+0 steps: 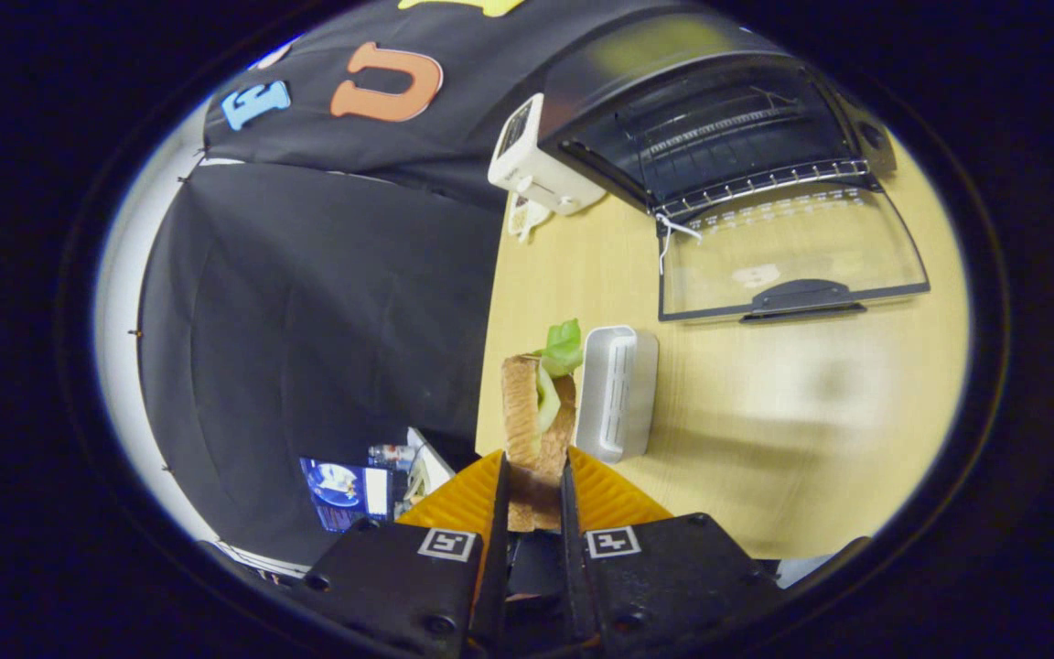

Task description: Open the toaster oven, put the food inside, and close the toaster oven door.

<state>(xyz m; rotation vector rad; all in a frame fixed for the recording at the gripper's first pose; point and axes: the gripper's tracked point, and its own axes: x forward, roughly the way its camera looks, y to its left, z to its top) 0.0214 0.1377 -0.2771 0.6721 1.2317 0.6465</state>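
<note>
The tool (534, 480) is clamped on the sandwich (536, 412): both fingers press the bread slices from either side, and green lettuce sticks out of the far end beyond the fingertips. The sandwich is held off the desk (765, 412), which appears rotated because the tool is rolled to one side. Just beside the sandwich, a small white tray (618, 394) sits on the desk.

The toaster oven (710, 119) stands at the far end of the desk, well apart from the tool. Its glass door (788, 261) is folded fully down and lies flat on the desk, handle toward the tool. The wire rack (728, 128) inside is exposed. A white appliance (536, 160) stands beside the oven.

Step in hand, by judgement: the door is open and the food is gripped, so transport to the oven is under way. The next move calls for levelling the tool, carrying the sandwich over the lowered door without touching the glass, and setting it on the rack before the fingers release. Door closing remains.
</note>
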